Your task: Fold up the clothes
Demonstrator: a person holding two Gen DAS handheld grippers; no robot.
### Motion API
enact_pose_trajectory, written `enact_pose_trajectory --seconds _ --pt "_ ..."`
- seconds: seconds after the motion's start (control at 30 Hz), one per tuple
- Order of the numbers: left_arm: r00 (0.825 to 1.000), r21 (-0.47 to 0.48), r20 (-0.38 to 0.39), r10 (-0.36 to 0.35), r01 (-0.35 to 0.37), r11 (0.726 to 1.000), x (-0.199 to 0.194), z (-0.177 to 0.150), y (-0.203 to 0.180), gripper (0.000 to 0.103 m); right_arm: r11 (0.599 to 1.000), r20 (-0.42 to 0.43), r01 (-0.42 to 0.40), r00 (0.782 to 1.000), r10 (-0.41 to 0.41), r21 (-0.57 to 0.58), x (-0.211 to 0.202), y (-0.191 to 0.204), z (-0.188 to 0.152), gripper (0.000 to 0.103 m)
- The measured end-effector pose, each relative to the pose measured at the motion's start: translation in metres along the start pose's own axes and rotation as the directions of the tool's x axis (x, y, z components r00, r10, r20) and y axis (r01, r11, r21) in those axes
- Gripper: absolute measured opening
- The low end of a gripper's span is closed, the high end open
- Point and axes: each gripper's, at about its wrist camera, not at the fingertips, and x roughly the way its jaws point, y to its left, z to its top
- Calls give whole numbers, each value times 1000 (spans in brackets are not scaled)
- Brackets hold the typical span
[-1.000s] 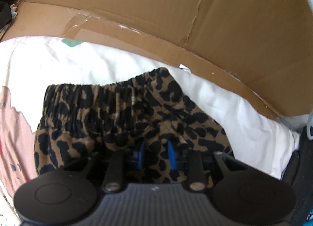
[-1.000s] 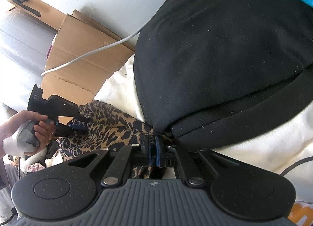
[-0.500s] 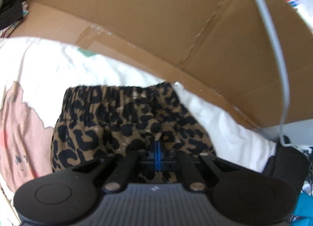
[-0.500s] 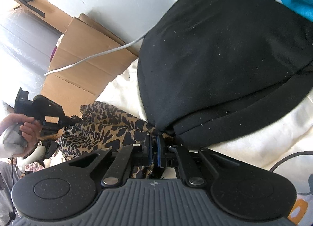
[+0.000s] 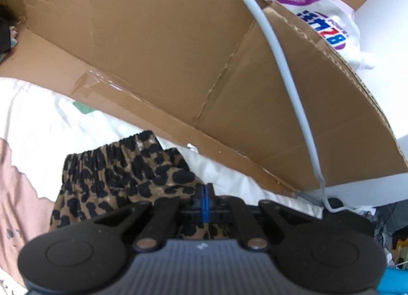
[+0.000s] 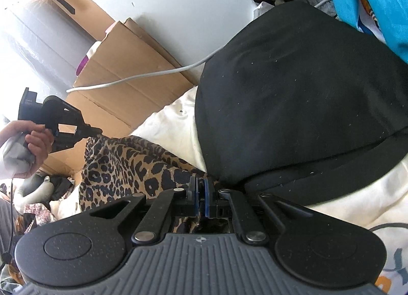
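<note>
Leopard shorts (image 5: 122, 180), seen from the left wrist, lie partly on a white sheet (image 5: 46, 121) in front of a cardboard box (image 5: 178, 52), with the gathered waistband toward the box and the near cloth drawn up into the left gripper (image 5: 204, 193). Its jaws are pressed together on a pinch of the fabric, blue pads touching. A grey cable (image 5: 285, 70) crosses the box, and a printed bag (image 5: 326, 16) sits behind the box rim. No finished fold can be confirmed in this view; the garment appears bunched, so the work is judged early. The gripper body hides the lower part of the shorts, and a pink patch at the left edge is cut off. From the right wrist, the shorts (image 6: 122, 164) hang slack between the two tools: the right gripper (image 6: 200, 193) holds the near end, jaws narrow with cloth between the pads, and the left gripper (image 6: 98, 130), held by a hand (image 6: 35, 145), holds the far end, clear of the bedding. A black garment (image 6: 293, 90) lies just beside the right jaws on cream bedding (image 6: 173, 124), apparently unfolded; blue cloth (image 6: 369, 1) is cut off at the top right. Whether the black garment touches the shorts cannot be told. The judgement is that folding proper remains to be done, with other items still waiting.
</note>
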Motion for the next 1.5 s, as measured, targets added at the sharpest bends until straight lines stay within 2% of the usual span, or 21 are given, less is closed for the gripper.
enact_pose_trajectory --seconds 0.2,0.33,0.4,0.47,0.57,0.73,0.8,0.97,1.03,1.1,1.17,1.5 --pt "998 -20 -1 -60 60 998 25 16 -8 0 999 -1 35 999 -35 1 2 -1 3 2" --pt "992 -31 -54 -111 110 993 48 9 1 4 998 -20 55 998 -54 9 6 -7 3 2" --pt "987 -44 -69 -142 139 989 51 6 4 11 998 -23 56 998 -56 10 6 -8 3 2" --pt "981 -16 -71 -178 177 984 50 6 3 27 998 -24 57 998 -57 2 6 -7 4 2" --pt "982 30 -63 -179 181 983 39 3 -2 40 998 -24 59 998 -59 -3 5 -6 5 2" --pt "984 45 -97 -146 151 987 40 -8 -8 40 998 -17 66 998 -66 12 5 -5 4 2" --pt "982 40 -110 -156 161 986 39 7 -21 40 998 -21 68 997 -68 14 5 -5 3 2" --pt "975 -17 -125 -182 182 983 41 -1 -26 40 997 -29 76 997 -76 10 4 -6 2 2" --pt "976 -25 -141 -168 167 986 47 -7 -28 40 997 -31 82 996 -81 9 3 -6 2 2" --pt "979 -4 -168 -116 117 993 58 -14 -30 38 996 -32 84 996 -84 12 3 -6 2 2" --pt "982 8 -161 -96 99 995 63 -19 -29 35 997 -34 82 996 -81 11 2 -5 3 2" --pt "973 21 -178 -149 155 988 50 -8 -32 33 999 -37 30 999 -29 16 -1 -5 0 6"
